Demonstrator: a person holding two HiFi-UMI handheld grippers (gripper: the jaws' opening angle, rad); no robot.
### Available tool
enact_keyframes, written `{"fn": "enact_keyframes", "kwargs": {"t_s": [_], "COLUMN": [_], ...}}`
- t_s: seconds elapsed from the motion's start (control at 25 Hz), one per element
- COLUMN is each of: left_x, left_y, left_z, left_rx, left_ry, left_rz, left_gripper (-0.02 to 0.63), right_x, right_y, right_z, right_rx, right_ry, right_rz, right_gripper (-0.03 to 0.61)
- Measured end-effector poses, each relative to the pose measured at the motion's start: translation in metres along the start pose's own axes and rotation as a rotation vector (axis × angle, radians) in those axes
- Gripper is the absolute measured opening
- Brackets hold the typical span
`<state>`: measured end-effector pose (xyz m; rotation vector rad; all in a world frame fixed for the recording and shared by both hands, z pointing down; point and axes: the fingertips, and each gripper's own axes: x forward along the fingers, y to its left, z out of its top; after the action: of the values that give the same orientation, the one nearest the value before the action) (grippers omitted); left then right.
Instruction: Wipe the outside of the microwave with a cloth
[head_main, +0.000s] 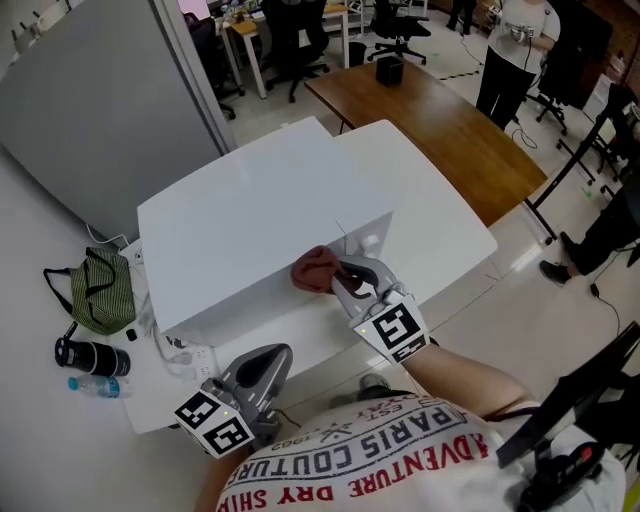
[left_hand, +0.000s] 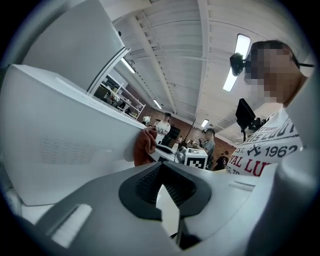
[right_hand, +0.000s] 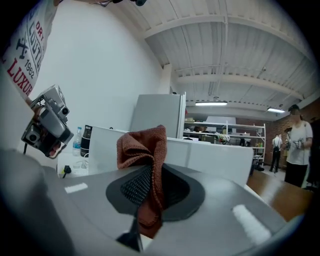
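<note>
Right gripper (head_main: 345, 280) jaws pinch the cloth (head_main: 313, 270), which we judge soft and light, by a fold against the microwave (head_main: 250, 220) front, near the bench (head_main: 445, 225) near edge. Left gripper (head_main: 270, 362) jaws together, empty.

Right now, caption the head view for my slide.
Right gripper holds a reddish-brown cloth at the white microwave's side.

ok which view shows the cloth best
The right gripper view: the cloth sits centre frame, clamped in the right gripper. The head view shows it small against the microwave; the left gripper view catches only its edge.
</note>
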<state>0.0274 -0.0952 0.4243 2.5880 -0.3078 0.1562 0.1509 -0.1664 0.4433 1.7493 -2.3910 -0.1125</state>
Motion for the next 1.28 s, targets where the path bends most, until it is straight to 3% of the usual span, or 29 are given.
{"fn": "enact_keyframes", "kwargs": {"t_s": [0.32, 0.6, 0.92, 1.28], "left_x": [0.020, 0.012, -0.038, -0.151], "left_y": [-0.006, -0.003, 0.009, 0.029], "left_z": [-0.002, -0.003, -0.008, -0.018], "left_rx": [-0.013, -0.033, -0.055, -0.074], "left_ry": [0.012, -0.007, -0.057, -0.155], "left_rz": [-0.026, 0.003, 0.103, 0.325], "left_gripper": [0.005, 0.005, 0.006, 0.006], "right_x": [-0.021, -0.027, -0.010, 0.043], "right_y": [-0.041, -0.026, 0.073, 0.210], "right_z": [-0.007, -0.001, -0.007, -0.012], "right_rx": [0.007, 0.024, 0.060, 0.032], "right_ry": [0.033, 0.016, -0.026, -0.044], "right_rz": [-0.066, 0.009, 0.247, 0.494], "right_gripper": [0.046, 0.044, 0.046, 0.046]}}
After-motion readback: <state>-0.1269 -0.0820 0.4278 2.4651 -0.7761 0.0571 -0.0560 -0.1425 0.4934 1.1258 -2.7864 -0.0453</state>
